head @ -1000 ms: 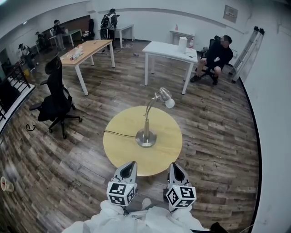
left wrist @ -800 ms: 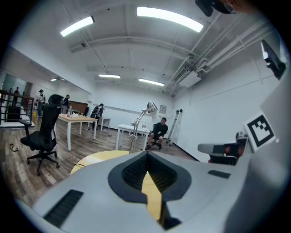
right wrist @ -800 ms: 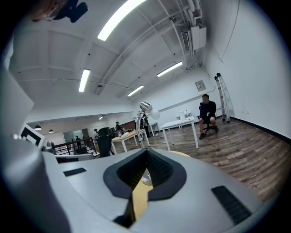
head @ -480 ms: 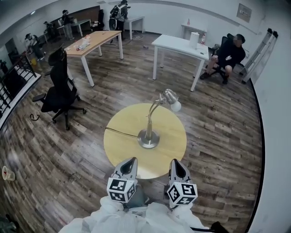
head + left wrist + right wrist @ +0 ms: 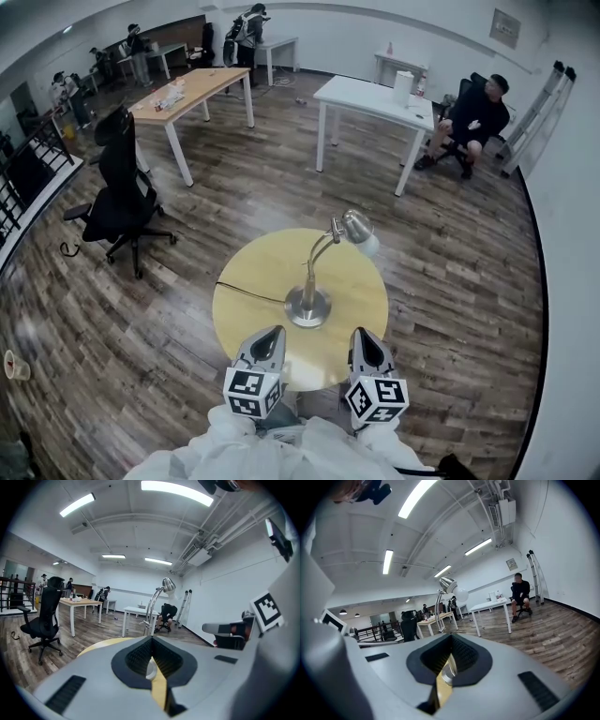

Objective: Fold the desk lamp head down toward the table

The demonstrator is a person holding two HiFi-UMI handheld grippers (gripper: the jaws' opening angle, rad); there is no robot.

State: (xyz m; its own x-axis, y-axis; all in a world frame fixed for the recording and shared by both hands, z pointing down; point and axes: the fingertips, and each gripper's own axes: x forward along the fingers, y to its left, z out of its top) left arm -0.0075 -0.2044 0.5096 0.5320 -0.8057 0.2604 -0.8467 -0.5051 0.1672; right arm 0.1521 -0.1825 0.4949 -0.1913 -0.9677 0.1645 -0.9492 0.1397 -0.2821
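A silver desk lamp [image 5: 321,272] stands on a round yellow table [image 5: 258,272], its round base [image 5: 307,307] near the table's middle. Its curved neck rises to the head [image 5: 358,229], which points right and away with a white bulb showing. A black cord [image 5: 246,290] runs left off the table. My left gripper [image 5: 269,339] and right gripper [image 5: 364,343] are both shut and empty, side by side at the table's near edge, short of the lamp. The lamp's head shows above the jaws in the left gripper view [image 5: 167,584] and in the right gripper view [image 5: 451,586].
A black office chair [image 5: 120,194] stands to the left on the wood floor. Beyond the round table stand a white table [image 5: 377,101] and a wooden table [image 5: 192,91]. A person sits on a chair [image 5: 478,117] at the back right, others stand far back. Ladders [image 5: 539,103] lean against the right wall.
The round table and lamp have drawn nearer in the head view. Both grippers, still shut, have come up to the table's near edge.
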